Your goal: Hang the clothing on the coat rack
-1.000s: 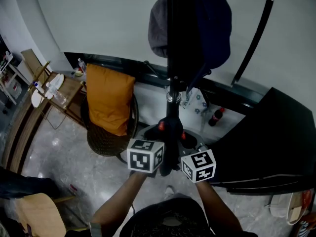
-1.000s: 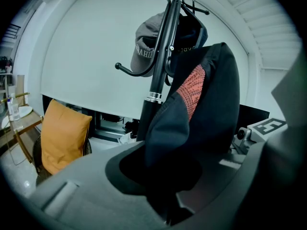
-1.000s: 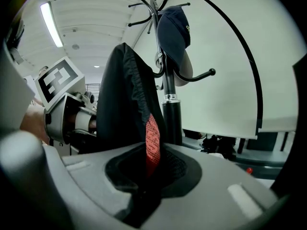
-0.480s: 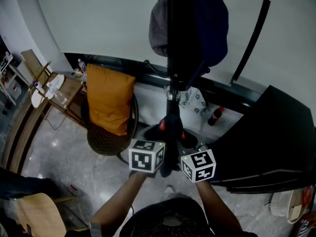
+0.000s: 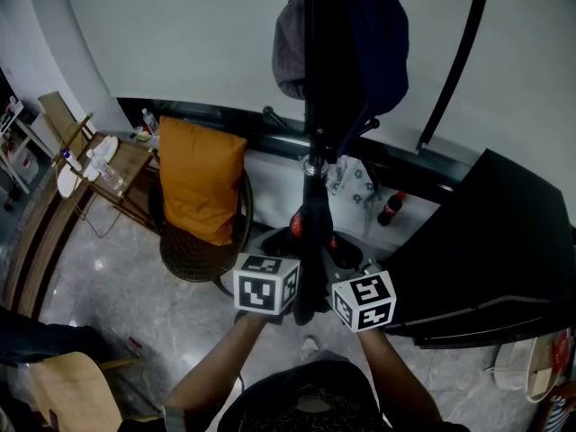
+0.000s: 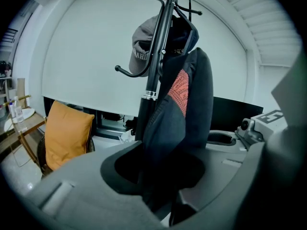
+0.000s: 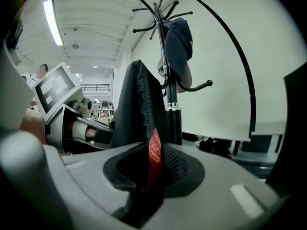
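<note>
- The left gripper (image 6: pixel 160 178) is closed on the lower part of the dark garment (image 6: pixel 184 114); the cloth fills the gap between its jaws.
- The right gripper (image 7: pixel 146 176) is also closed on this garment (image 7: pixel 136 109), pinching a fold that has a red knitted patch.
- In the head view the two grippers are side by side at 6 o'clock, left gripper (image 5: pixel 266 286) and right gripper (image 5: pixel 363 301), with the garment (image 5: pixel 308 241) between them, rising toward 12 o'clock.
- The garment stands just in front of the coat rack (image 5: pixel 312 79) and lies along its black pole (image 6: pixel 154 66); whether it already sits on a hook I cannot tell.
- Higher on the rack, at 12 o'clock, a grey cap (image 6: pixel 141 51) hangs on one hook and a dark blue cap (image 7: pixel 178 42) on the other side.
- At 10 o'clock from the grippers an orange cushion (image 5: pixel 200 183) leans in a wicker chair (image 5: pixel 193 255).
- At 3 o'clock is a black table (image 5: pixel 486 259), and near the rack's foot, at 1 o'clock, a dark bottle (image 5: pixel 390 211) stands on the floor.
</note>
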The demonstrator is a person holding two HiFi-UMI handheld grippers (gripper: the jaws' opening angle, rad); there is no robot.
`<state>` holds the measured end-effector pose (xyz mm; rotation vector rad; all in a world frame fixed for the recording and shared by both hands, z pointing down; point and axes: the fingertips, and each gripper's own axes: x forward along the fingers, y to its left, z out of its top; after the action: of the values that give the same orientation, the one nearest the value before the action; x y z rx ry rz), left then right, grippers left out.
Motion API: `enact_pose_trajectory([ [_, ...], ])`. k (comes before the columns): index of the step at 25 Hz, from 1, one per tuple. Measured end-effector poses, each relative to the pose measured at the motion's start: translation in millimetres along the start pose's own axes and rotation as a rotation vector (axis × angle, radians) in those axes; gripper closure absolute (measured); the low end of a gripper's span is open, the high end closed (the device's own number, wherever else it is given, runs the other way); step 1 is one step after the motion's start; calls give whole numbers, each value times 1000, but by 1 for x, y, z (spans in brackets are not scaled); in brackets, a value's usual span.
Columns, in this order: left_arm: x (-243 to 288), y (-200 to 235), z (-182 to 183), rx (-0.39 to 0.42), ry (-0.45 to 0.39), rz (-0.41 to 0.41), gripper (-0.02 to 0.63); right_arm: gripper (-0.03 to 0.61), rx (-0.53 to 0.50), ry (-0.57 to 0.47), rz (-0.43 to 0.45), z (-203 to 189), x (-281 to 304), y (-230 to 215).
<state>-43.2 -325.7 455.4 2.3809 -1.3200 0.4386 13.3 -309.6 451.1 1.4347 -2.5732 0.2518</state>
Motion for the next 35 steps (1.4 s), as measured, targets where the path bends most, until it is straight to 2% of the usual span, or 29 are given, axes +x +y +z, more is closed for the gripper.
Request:
enact_pose_trajectory([
  [24,-41,-15,-7,16,-19,1,522,495,11,-20,-25,6,-36,20],
  [35,-67,-28,7,25,-92,-5,524,495,-2,-22,2,14,-57,42],
])
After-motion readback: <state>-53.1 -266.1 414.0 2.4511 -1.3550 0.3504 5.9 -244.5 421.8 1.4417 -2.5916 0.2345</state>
